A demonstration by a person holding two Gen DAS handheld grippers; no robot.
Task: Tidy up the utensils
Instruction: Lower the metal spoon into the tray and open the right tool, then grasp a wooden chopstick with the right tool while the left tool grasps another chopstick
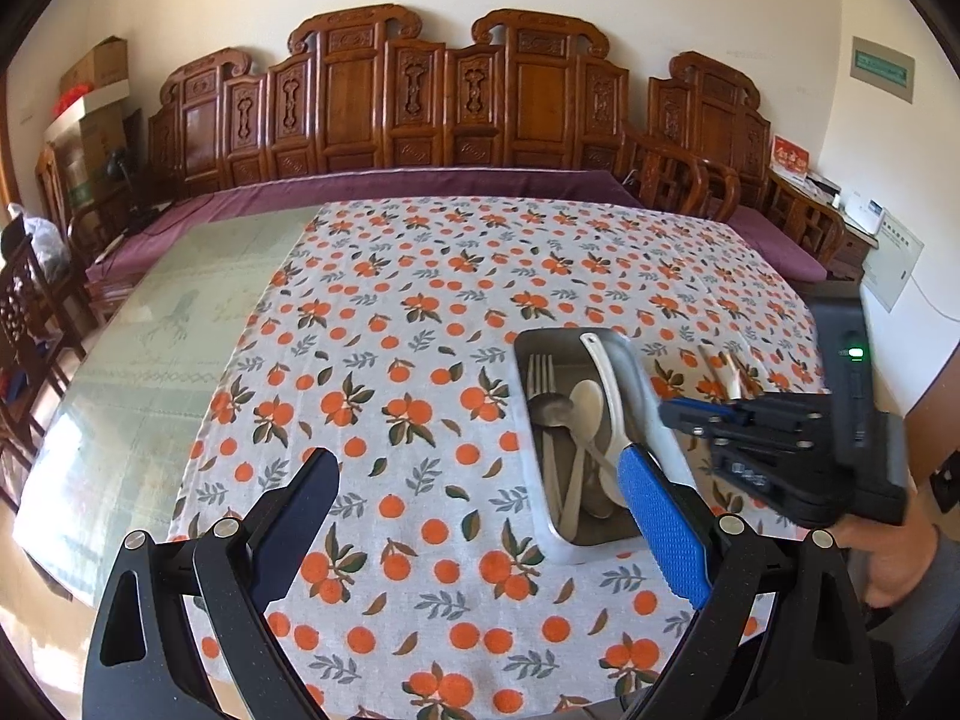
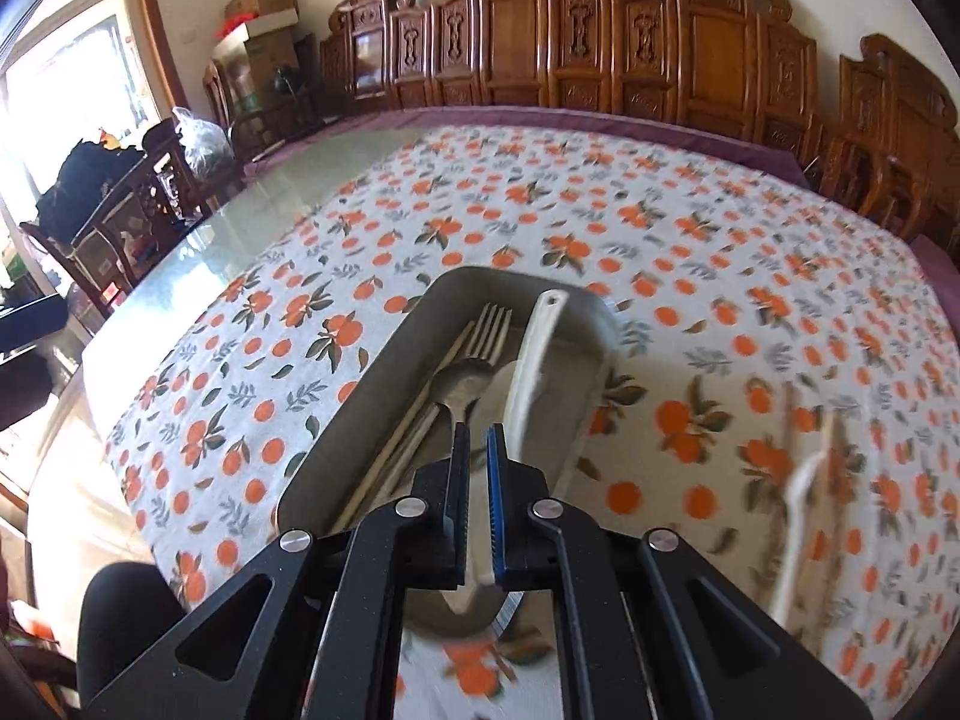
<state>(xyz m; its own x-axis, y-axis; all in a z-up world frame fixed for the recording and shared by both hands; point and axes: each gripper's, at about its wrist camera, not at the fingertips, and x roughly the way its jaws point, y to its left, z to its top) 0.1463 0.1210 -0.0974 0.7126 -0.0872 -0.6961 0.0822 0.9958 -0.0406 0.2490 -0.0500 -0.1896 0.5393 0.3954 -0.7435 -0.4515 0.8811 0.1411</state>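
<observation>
Left wrist view first: the left hand-held gripper [image 1: 480, 480] has its fingers spread wide with nothing between them, hanging over the orange-print tablecloth [image 1: 420, 324] on the table [image 1: 150, 324]. A metal tray [image 1: 540, 354] sits toward the right side of the table, and it's got a fork [image 1: 542, 378], a metal spoon [image 1: 555, 411], a pale spoon [image 1: 587, 405] and a white rice paddle [image 1: 606, 378] in it, the paddle's handle leaning up on the tray's far rim. The right hand-held gripper [image 1: 675, 414] hangs just past the tray's right rim, pressed together, with a person's hand [image 1: 894, 564] on its grip. A few more utensils [image 1: 729, 372] lie on the cloth right of the tray, too blurry to name.

Right wrist view: the right hand-held gripper [image 2: 478, 429] is above the tray's [image 2: 384, 360] near half, fingers pressed nearly together and pinching nothing. Fork [image 2: 489, 330], metal spoon [image 2: 462, 384], chopsticks [image 2: 414, 420] and paddle [image 2: 534, 354] all lie lengthwise inside. Out on the cloth [image 2: 300, 312] toward the right edge there's a blurred white utensil [image 2: 801, 534] and what looks like chopsticks [image 2: 834, 450].
</observation>
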